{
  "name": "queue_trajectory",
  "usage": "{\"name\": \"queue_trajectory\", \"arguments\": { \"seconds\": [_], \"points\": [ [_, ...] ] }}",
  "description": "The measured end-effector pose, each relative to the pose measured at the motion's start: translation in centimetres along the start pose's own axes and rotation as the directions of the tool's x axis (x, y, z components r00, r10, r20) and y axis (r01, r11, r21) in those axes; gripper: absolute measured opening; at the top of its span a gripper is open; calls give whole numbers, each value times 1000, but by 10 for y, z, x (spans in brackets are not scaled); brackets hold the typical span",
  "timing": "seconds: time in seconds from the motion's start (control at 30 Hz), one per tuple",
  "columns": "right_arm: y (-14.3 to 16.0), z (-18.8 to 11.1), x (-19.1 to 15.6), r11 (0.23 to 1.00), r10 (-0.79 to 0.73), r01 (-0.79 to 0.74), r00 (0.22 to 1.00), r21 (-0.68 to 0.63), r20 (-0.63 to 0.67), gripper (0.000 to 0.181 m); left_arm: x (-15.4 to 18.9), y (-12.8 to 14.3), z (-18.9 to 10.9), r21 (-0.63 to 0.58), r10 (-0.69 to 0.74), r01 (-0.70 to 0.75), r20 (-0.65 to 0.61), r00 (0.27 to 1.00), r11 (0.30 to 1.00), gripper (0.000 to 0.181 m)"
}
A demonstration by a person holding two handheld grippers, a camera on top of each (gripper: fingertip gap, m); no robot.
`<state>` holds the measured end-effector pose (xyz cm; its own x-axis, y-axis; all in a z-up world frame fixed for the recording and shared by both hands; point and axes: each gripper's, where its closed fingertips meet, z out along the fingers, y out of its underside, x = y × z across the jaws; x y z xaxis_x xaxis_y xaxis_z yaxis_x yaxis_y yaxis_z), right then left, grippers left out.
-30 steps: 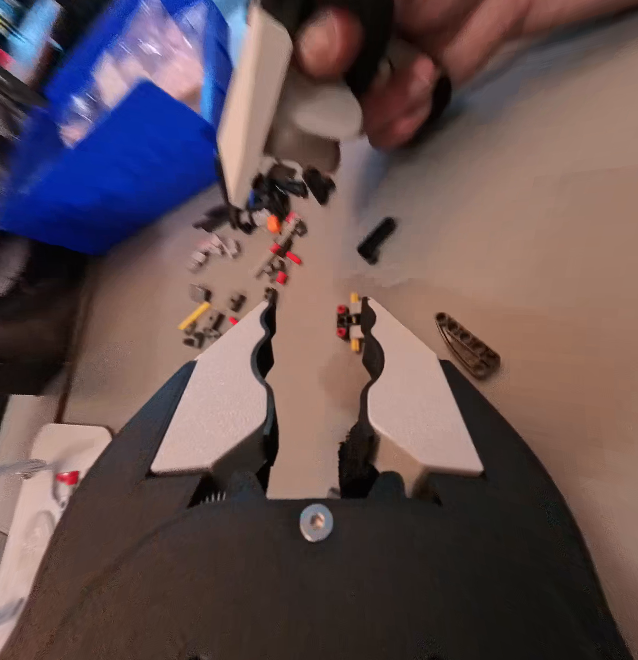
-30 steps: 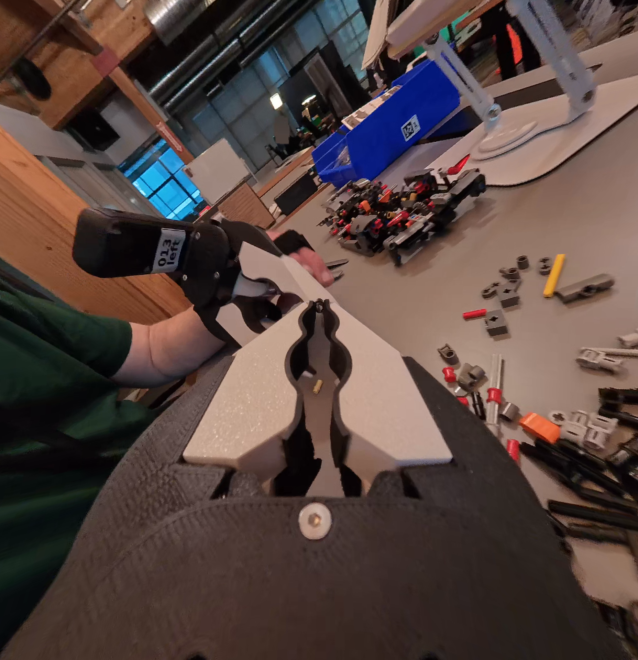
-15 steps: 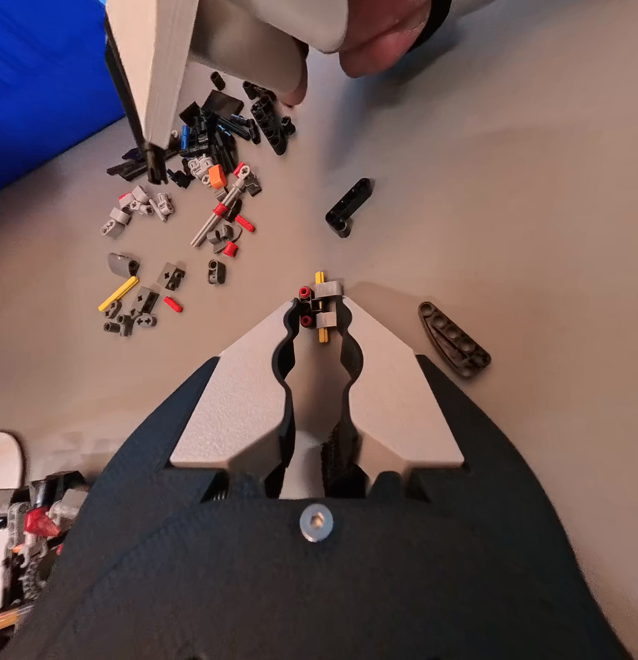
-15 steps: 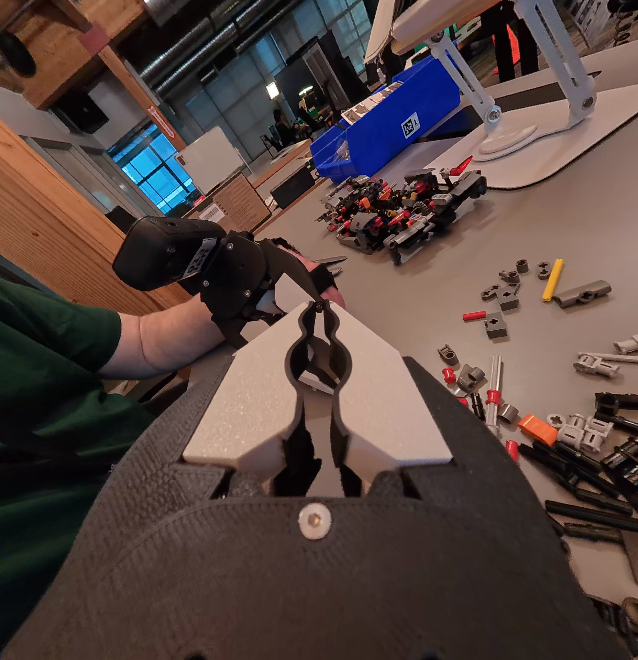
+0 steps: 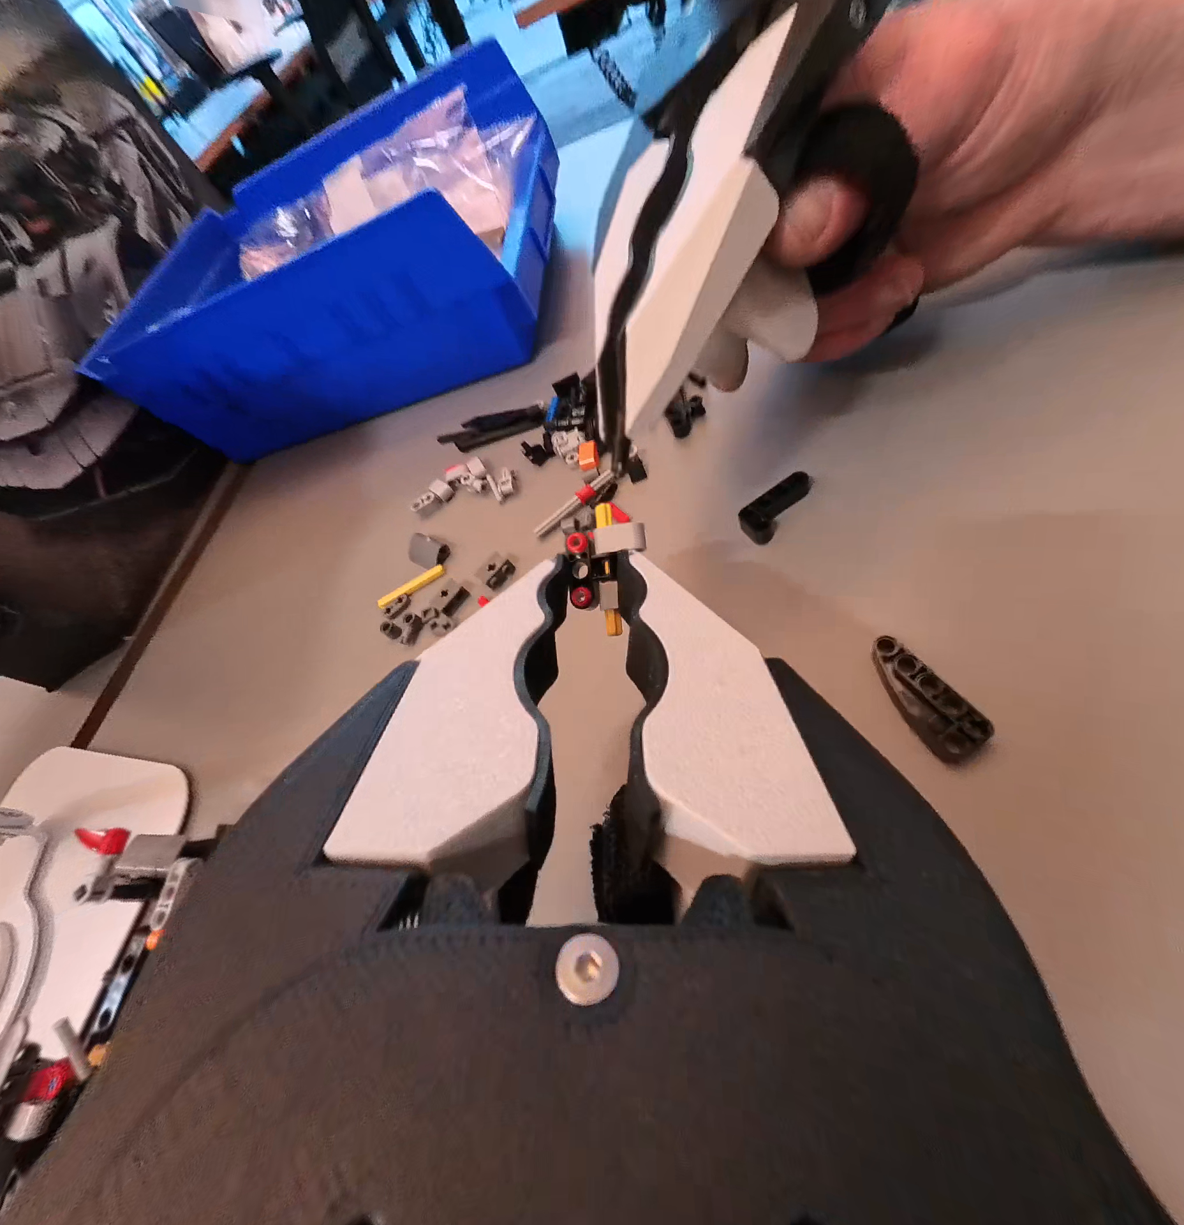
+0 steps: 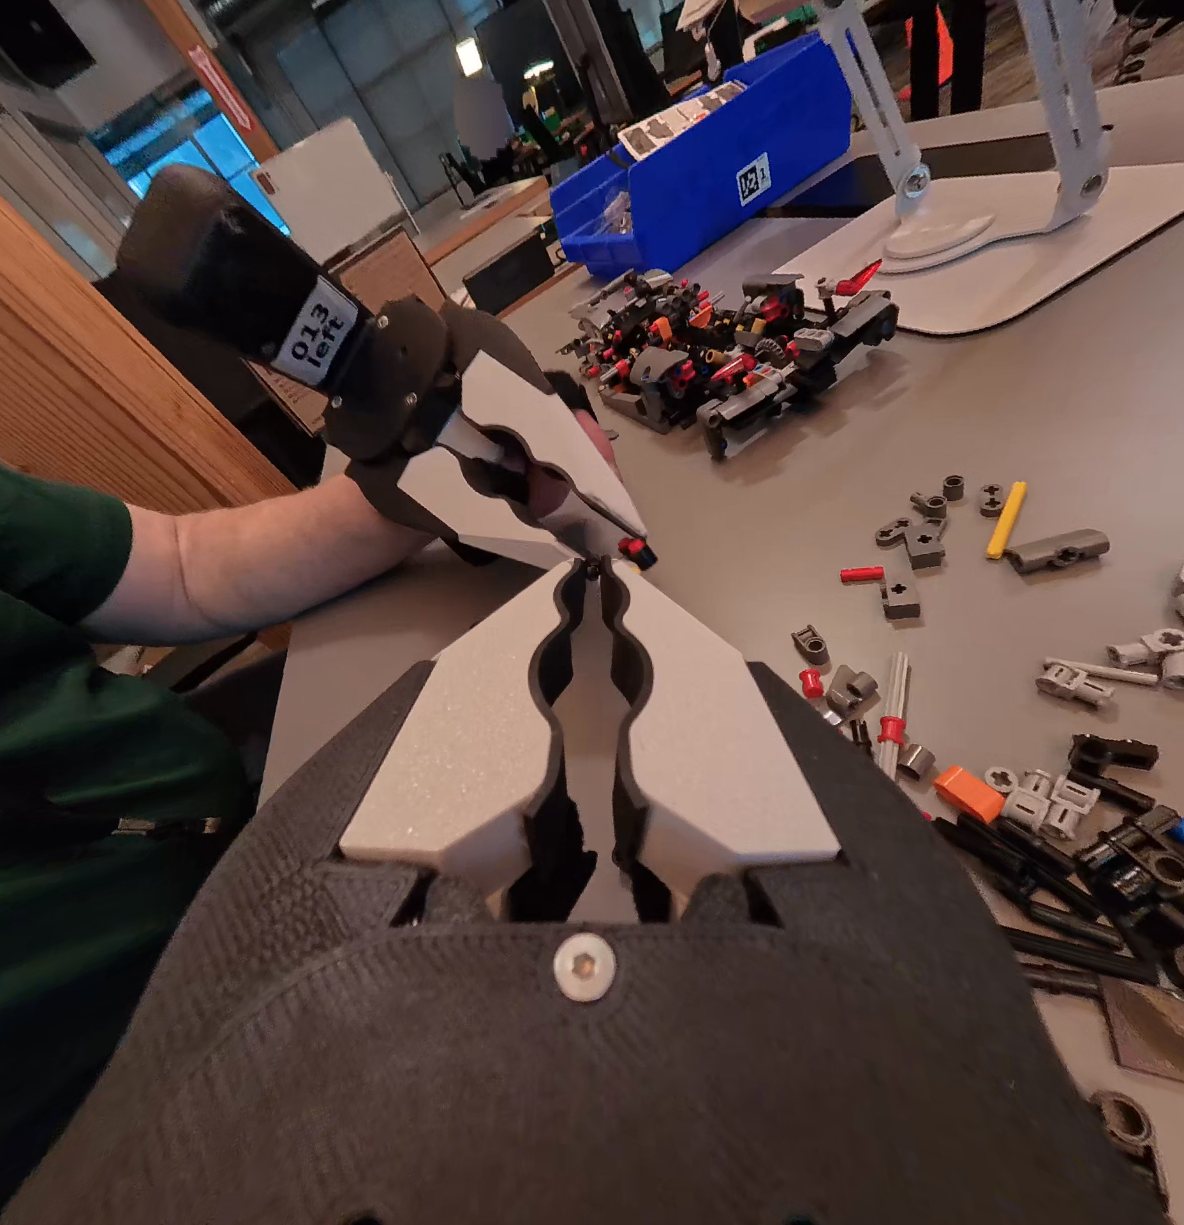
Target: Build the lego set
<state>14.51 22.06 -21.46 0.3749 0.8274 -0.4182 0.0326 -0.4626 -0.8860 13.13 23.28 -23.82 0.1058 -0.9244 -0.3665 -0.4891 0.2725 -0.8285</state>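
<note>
A: Where does your left gripper (image 5: pixel 592 583) stand?

B: A second ago its fingers were spread on either side of the small sub-assembly (image 5: pixel 599 570) on the table (image 5: pixel 974 464). Now they're pinching it at the tips, and it looks lifted clear. I make that the pickup done.

A: And your right gripper (image 6: pixel 592 569)?

B: Pressed together all three frames. There's a tiny dark bit (image 6: pixel 593 567) at its very tip, too small to name; I'd guess a pin. What changed is the distance: your two grippers were apart, and now your right tip sits just beside the sub-assembly. I judge you're about to push that bit in.

A: Count me the pieces.

B: On the sub-assembly: two red pins, one yellow axle, and what look like two grey connectors. On the table to its right: one bent black beam (image 5: pixel 773 497) and one dark curved beam (image 5: pixel 932 707), well apart. One loose yellow axle (image 6: pixel 1006 509). One orange piece (image 6: pixel 968 792). One part-built car (image 6: pixel 735 358) beyond, and one blue bin (image 5: pixel 324 318).
</note>
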Motion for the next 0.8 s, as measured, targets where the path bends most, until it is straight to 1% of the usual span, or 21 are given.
{"name": "queue_trajectory", "arguments": {
  "seconds": [0.03, 0.17, 0.43, 0.8],
  "points": [
    [1, 1, 0, 1000, -6, 6, 1000, -7, -4, 3, -1, -4, -2, 25, 2, -2, 6, 1000, 1000, 12],
    [3, 3, 0, 1000, -15, 15, 1000, -15, -5, 3, -3, -8, -7, 63, 2, -3, 9, 1000, 998, 12],
    [3, 7, -2, 1000, -14, 15, 1000, -8, 10, 3, -1, -8, -7, 57, 25, -26, 4, 1000, 998, 12],
    [2, 7, -5, 1000, -26, 26, 1000, 0, 16, 3, -3, -14, -8, 82, 30, -34, 40, 999, 996, 12]
  ]
}}
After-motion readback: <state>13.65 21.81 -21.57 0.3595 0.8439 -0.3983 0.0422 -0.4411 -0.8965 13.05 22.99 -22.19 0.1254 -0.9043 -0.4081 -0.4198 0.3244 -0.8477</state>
